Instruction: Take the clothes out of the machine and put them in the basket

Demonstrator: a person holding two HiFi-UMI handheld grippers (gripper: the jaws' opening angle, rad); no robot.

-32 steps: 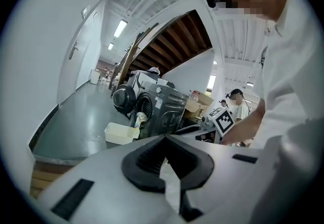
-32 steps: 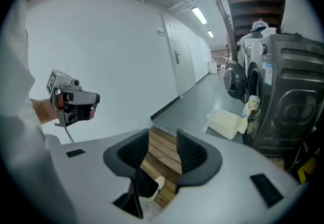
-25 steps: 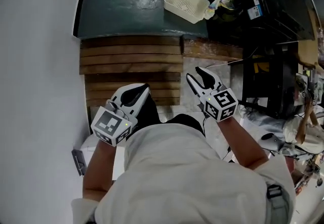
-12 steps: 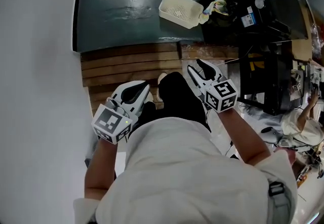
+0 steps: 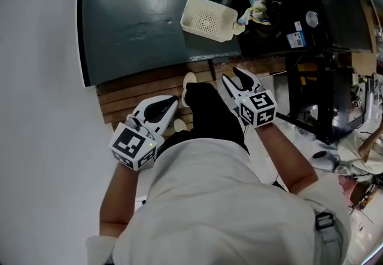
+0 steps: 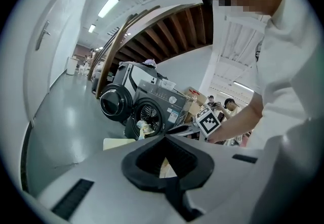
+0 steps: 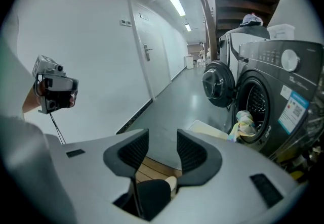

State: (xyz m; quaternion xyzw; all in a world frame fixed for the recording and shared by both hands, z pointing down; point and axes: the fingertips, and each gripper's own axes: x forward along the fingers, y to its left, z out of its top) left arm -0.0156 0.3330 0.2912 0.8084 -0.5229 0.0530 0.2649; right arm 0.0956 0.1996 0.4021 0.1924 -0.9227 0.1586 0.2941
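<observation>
Before the open machine [image 7: 276, 91], left gripper [image 6: 163, 138] fingers pressed together, right gripper [image 7: 163, 142] fingers slightly spread, both empty; likely next, opening wide to reach the clothes [image 7: 244, 123] at the drum mouth.

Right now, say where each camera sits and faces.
Head view: on the head, looking steeply down; shirt, leg, left claw, right claw show.
Left gripper view: rides the left claw, faces the washer; its shut jaws, the right arm show.
Right gripper view: rides the right claw, faces the washer; its open jaws show.
Shared: all three show the basket.
</observation>
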